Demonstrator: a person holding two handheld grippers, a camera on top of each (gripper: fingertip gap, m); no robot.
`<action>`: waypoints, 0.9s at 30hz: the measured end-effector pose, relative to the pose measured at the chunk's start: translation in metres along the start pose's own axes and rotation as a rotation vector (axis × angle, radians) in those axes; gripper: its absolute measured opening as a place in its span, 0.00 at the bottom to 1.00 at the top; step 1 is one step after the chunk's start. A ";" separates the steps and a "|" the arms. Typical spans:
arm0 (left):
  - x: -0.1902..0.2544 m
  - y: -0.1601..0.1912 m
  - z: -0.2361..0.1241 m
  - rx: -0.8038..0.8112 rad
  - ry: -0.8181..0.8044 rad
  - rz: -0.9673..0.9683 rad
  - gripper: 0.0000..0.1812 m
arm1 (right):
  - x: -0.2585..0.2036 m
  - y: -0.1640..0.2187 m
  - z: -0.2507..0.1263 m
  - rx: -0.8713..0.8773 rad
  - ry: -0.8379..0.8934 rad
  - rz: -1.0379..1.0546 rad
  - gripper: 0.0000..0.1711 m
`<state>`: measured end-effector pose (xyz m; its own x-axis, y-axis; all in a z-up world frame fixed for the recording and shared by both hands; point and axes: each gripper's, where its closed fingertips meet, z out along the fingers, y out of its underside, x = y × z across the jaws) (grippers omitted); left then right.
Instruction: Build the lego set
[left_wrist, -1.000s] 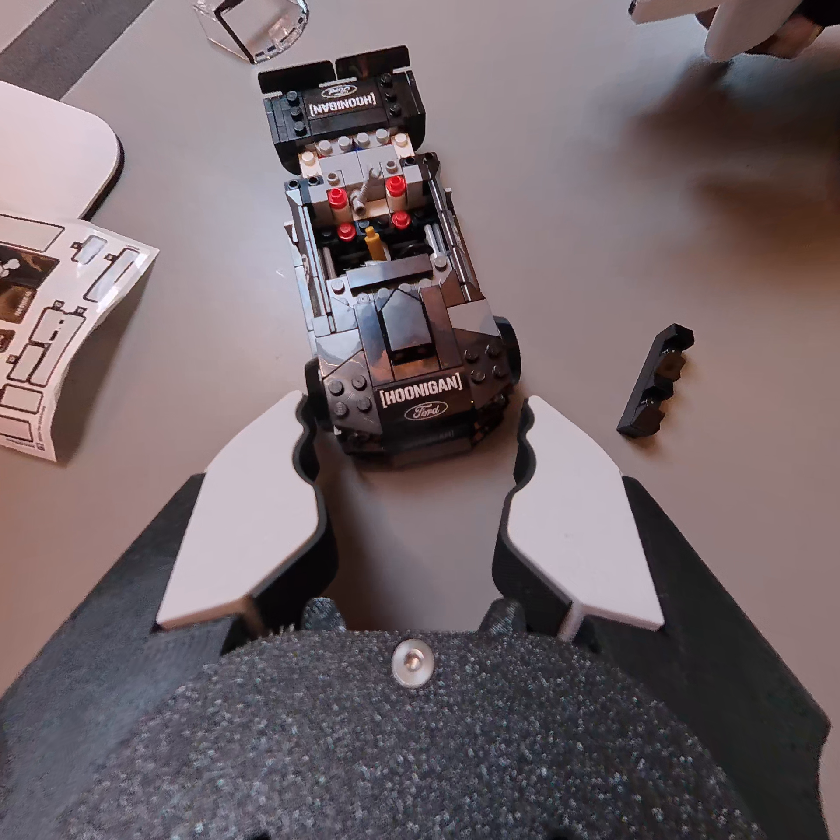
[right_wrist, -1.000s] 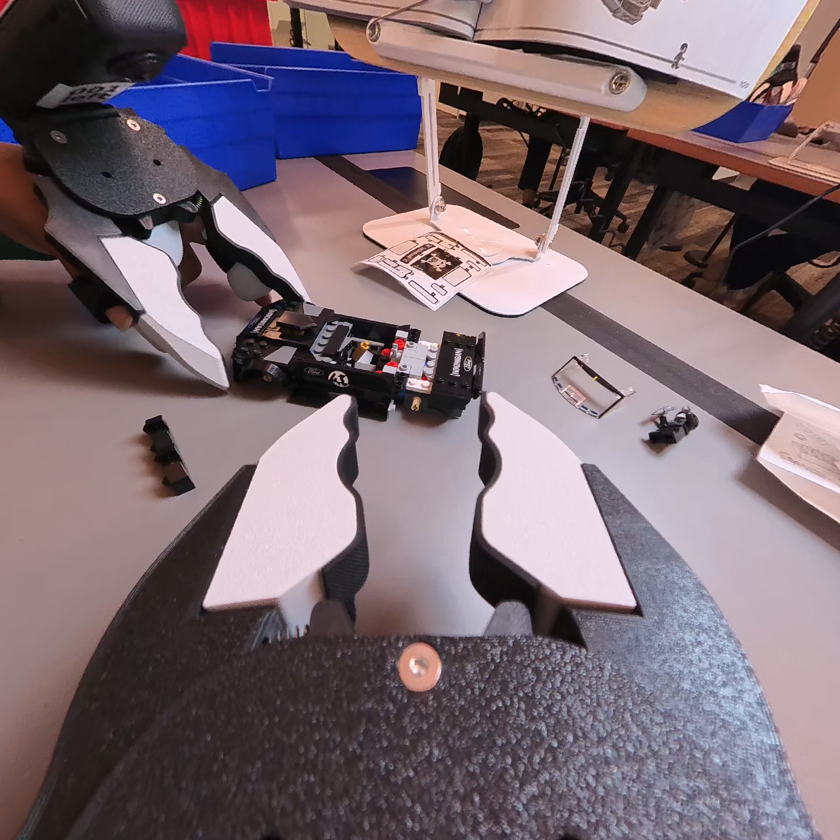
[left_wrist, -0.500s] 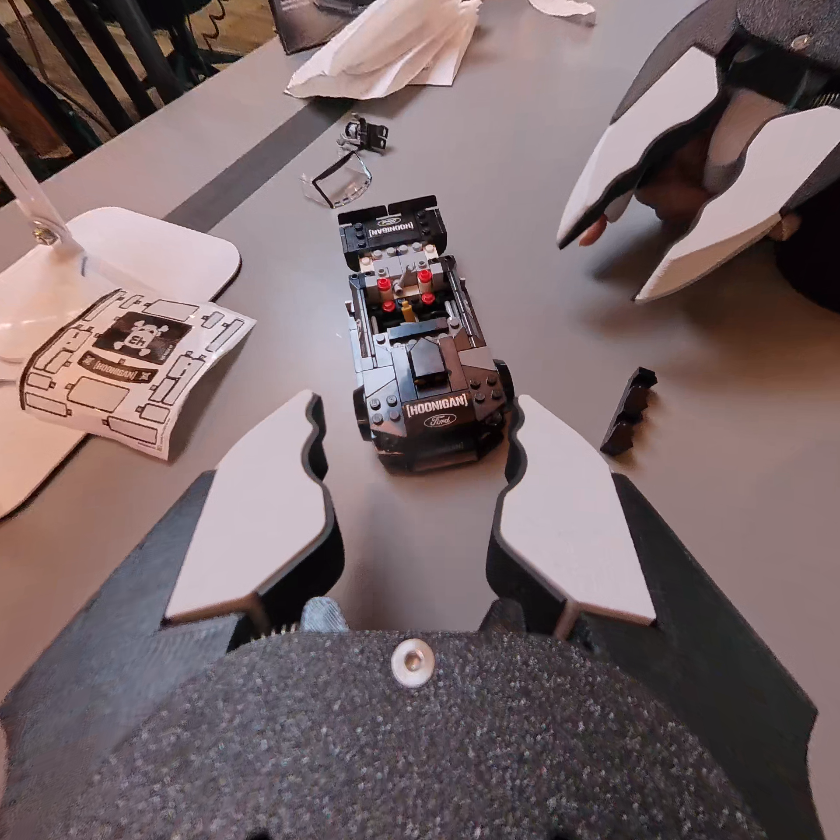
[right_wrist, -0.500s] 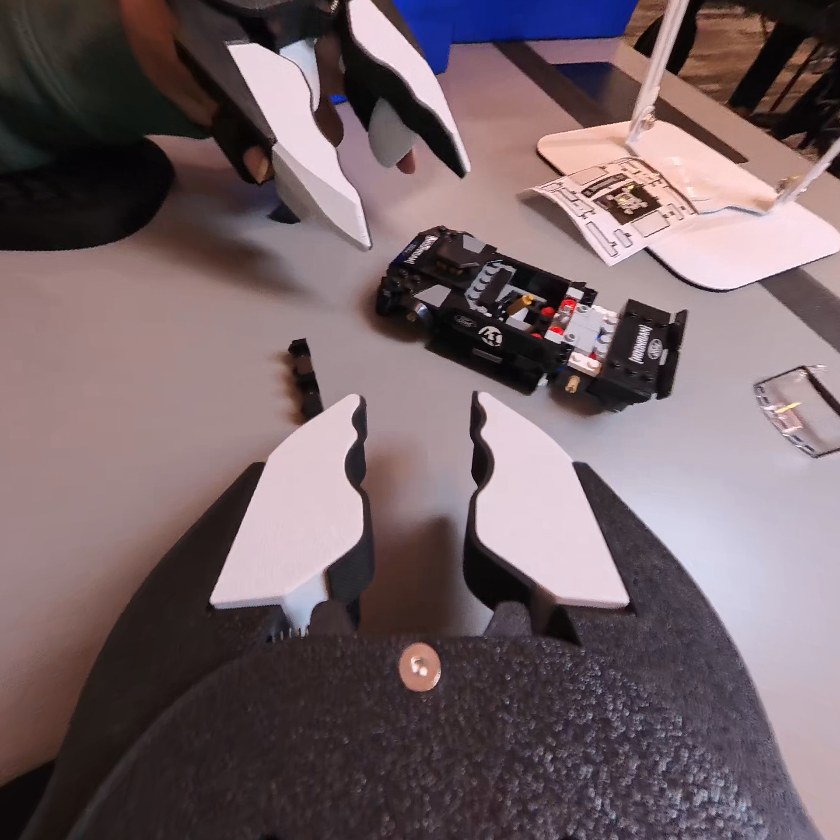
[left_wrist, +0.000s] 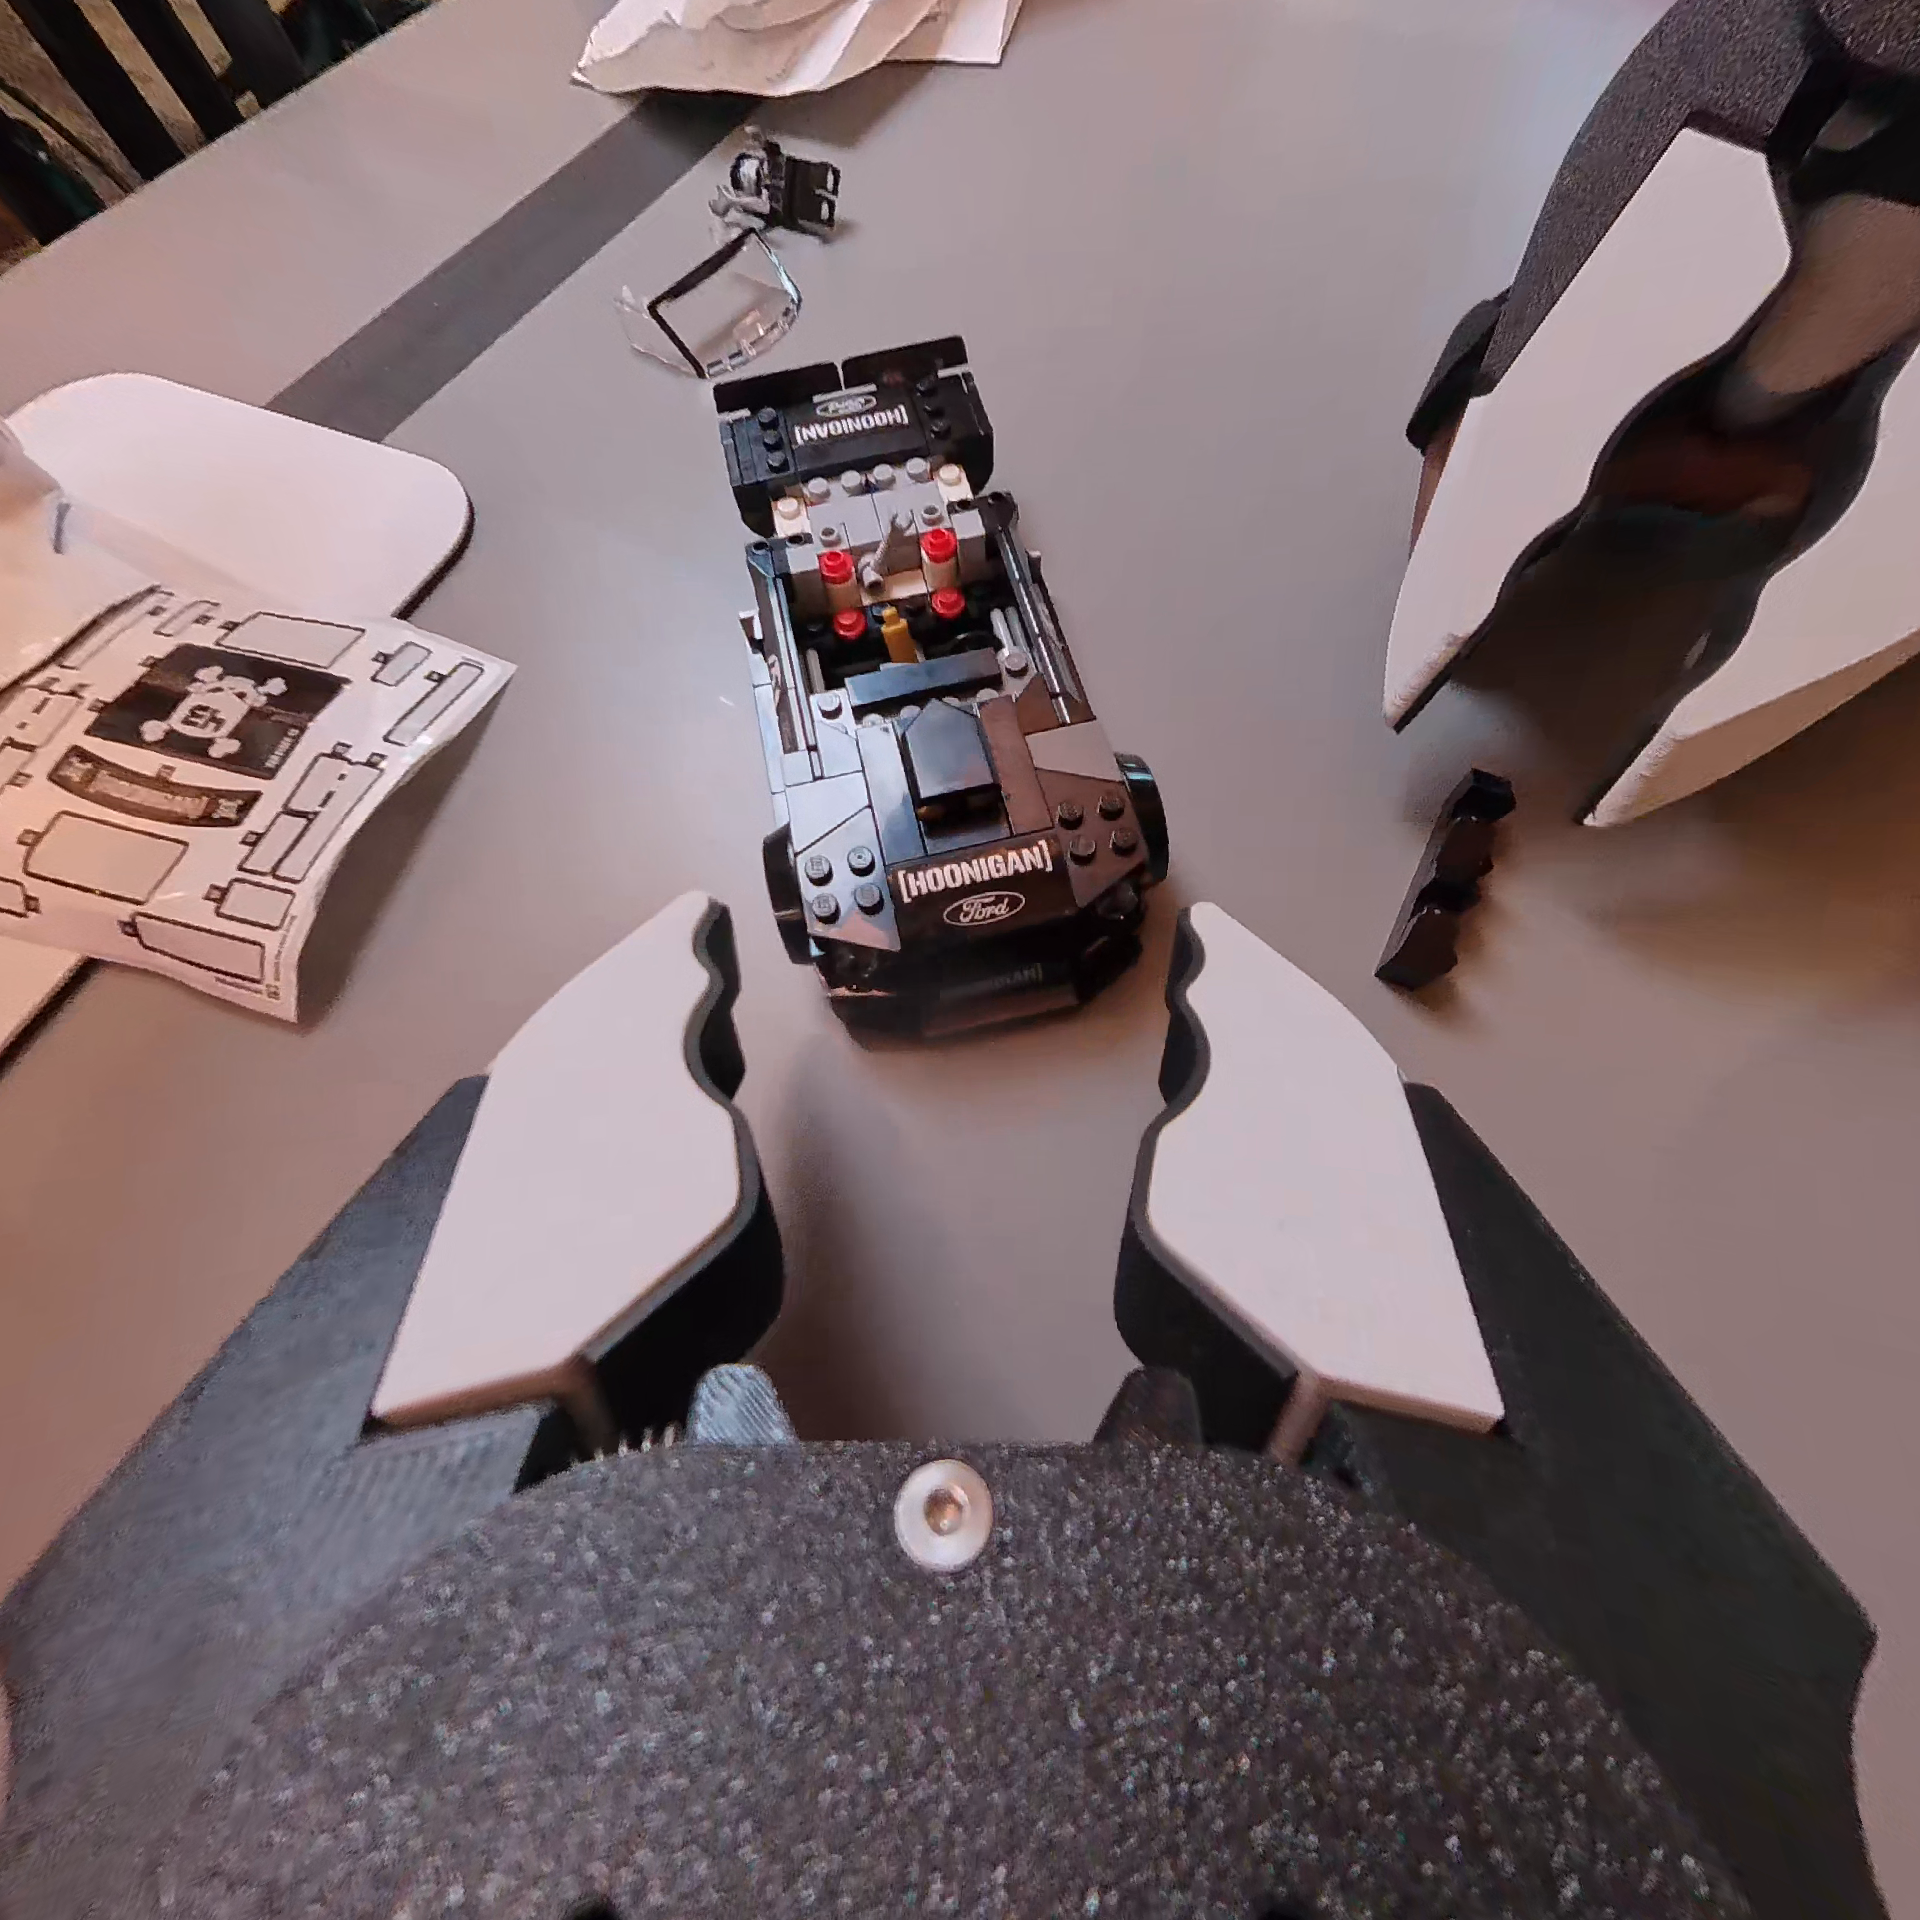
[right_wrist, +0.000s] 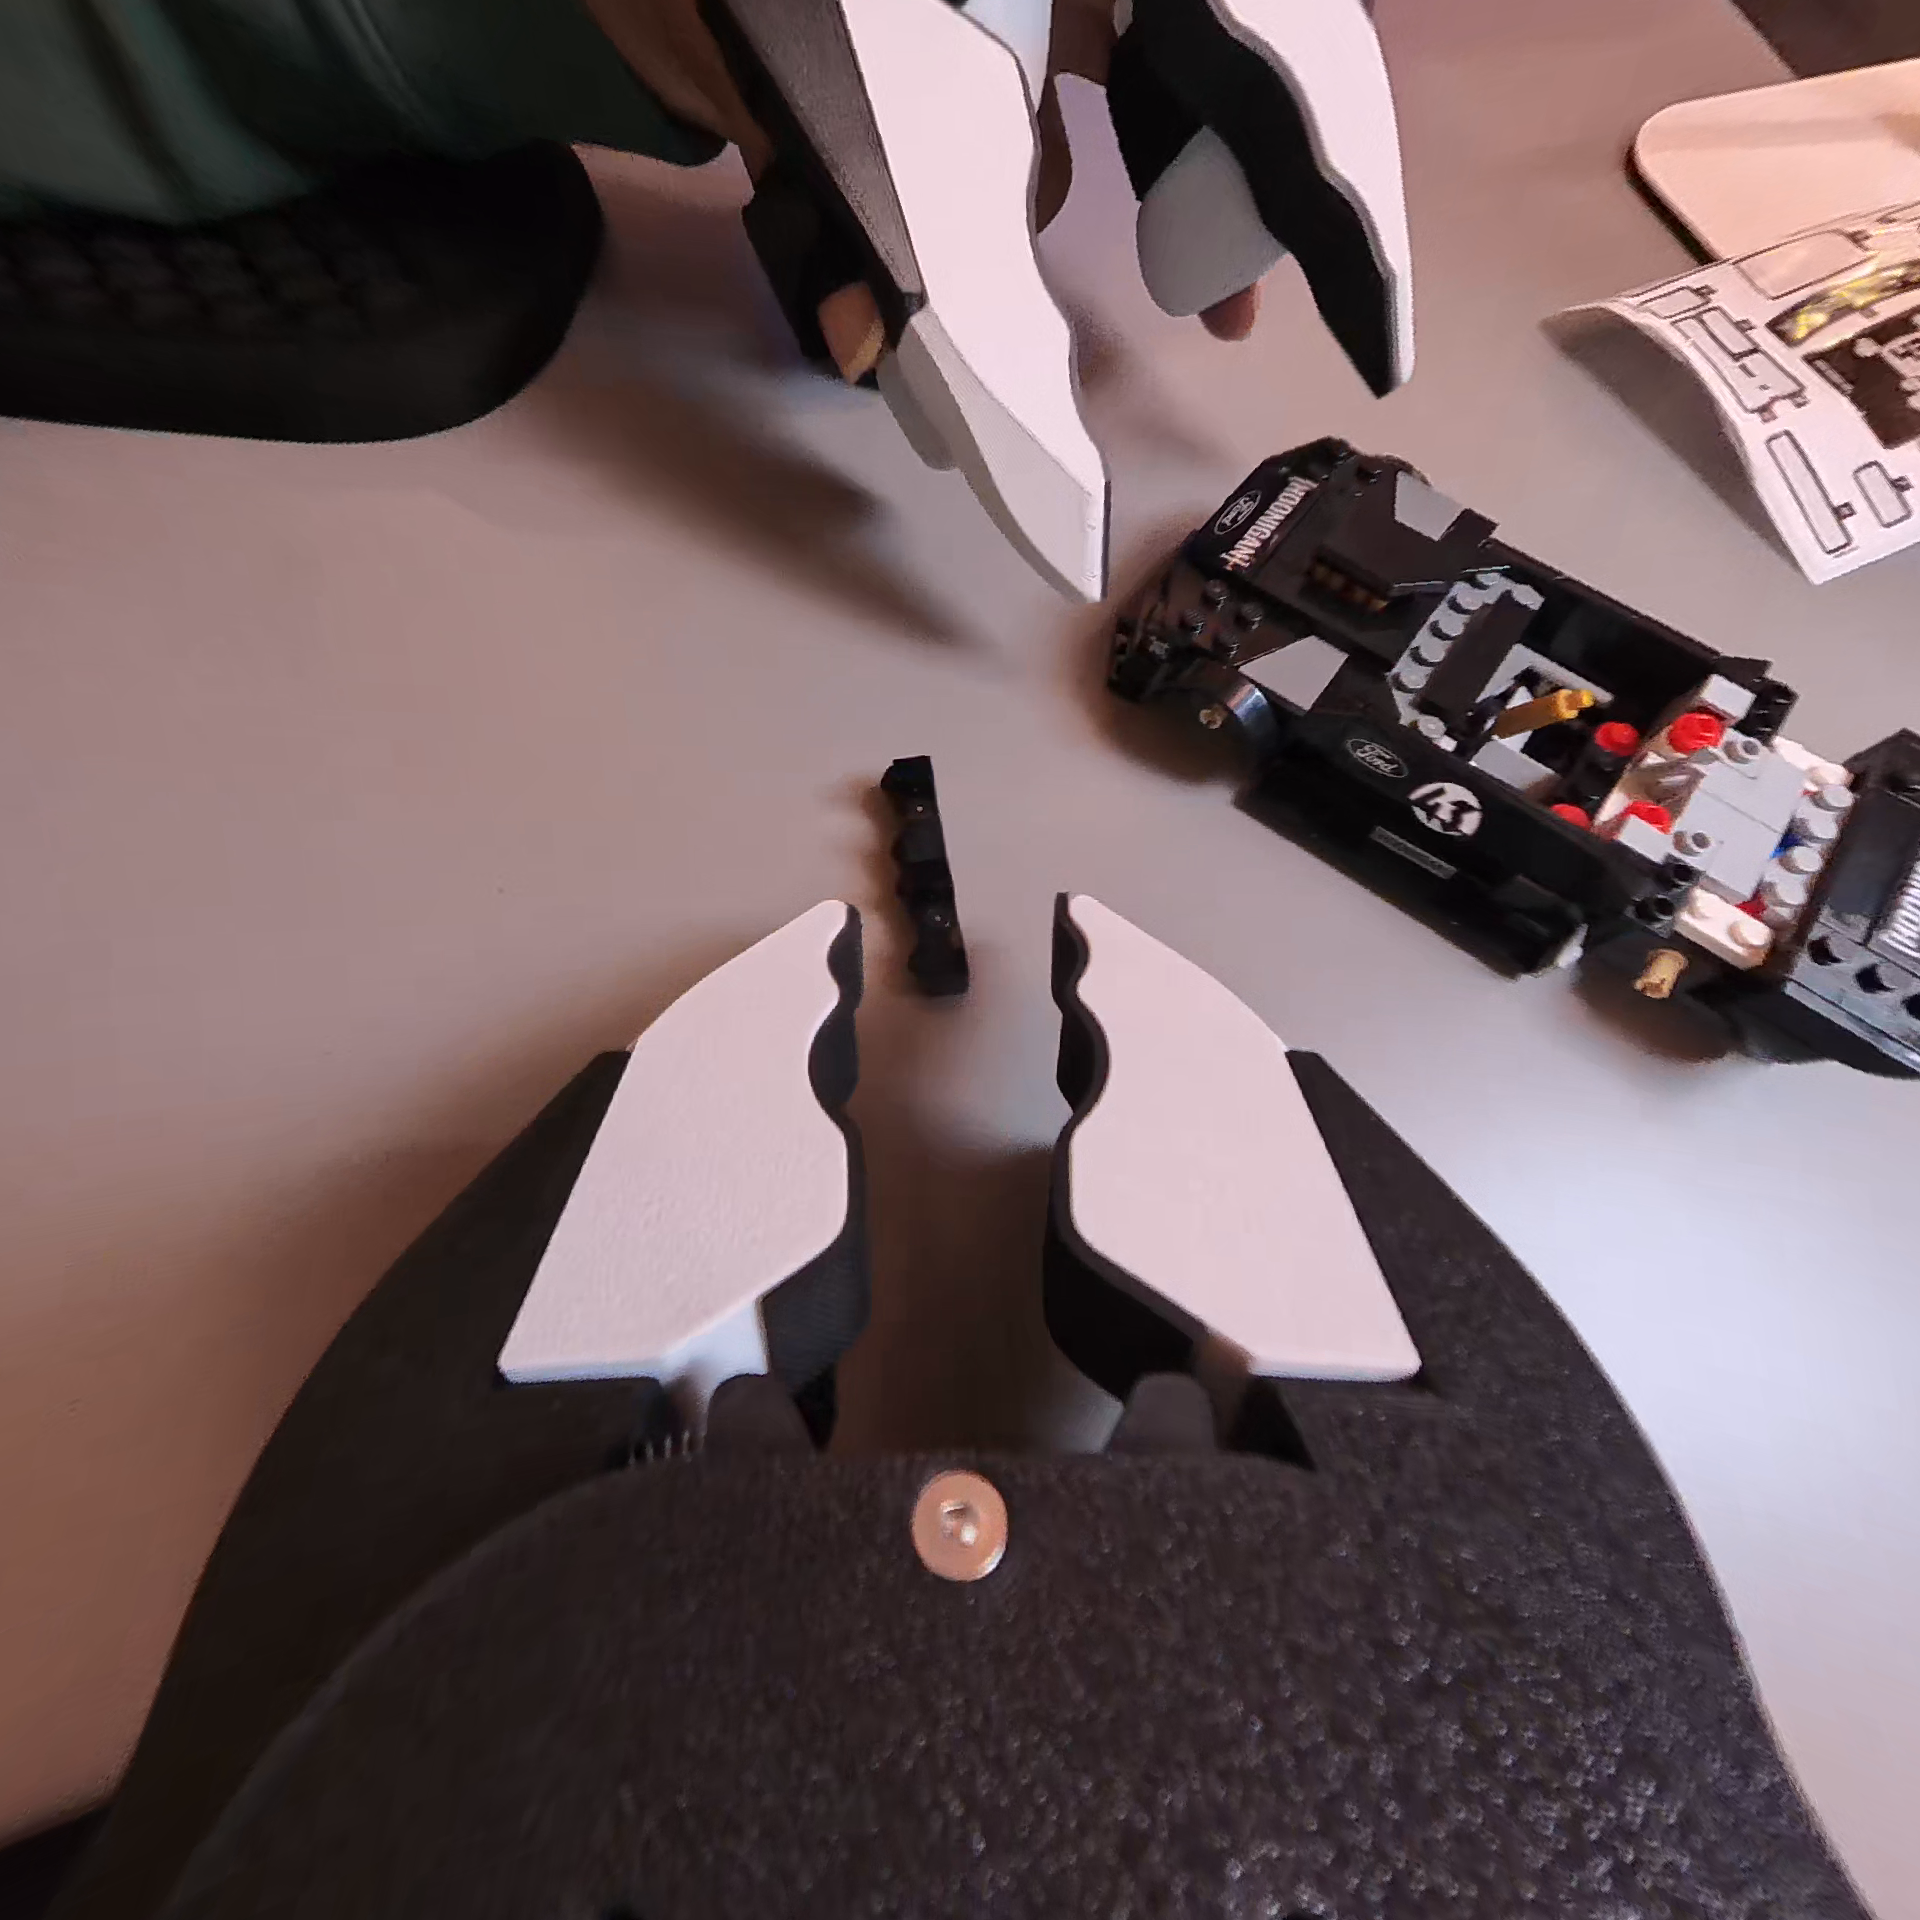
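Since half a second ago the right gripper (right_wrist: 956, 914) has come down to the small black piece (right_wrist: 925, 883), whose near end now lies between its spread, empty fingers. Left gripper (left_wrist: 951, 935), also spread and empty, faces the black car (left_wrist: 935, 707) mid-table, roof missing.

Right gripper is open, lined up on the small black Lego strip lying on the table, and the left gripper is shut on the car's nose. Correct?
Not quite. The left gripper is open, short of the Lego car and not touching it, as the left wrist view shows. The right gripper is open, lined up on the black strip.
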<state>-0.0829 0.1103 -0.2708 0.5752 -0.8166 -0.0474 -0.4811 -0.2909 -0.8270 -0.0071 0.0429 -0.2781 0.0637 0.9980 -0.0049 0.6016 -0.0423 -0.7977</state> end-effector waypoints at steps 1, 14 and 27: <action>0.001 0.001 0.001 -0.006 0.006 -0.001 0.44 | -0.001 0.001 0.001 -0.010 -0.001 -0.005 0.21; 0.009 0.007 0.013 -0.052 0.016 0.012 0.49 | -0.002 0.006 0.011 -0.124 0.043 -0.083 0.14; 0.013 0.010 0.015 -0.071 -0.001 0.050 0.50 | 0.000 -0.022 -0.005 -0.027 0.553 -0.798 0.05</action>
<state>-0.0702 0.1043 -0.2878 0.5499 -0.8305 -0.0883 -0.5551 -0.2845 -0.7816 -0.0165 0.0432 -0.2574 -0.0097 0.5706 0.8212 0.6476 0.6293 -0.4297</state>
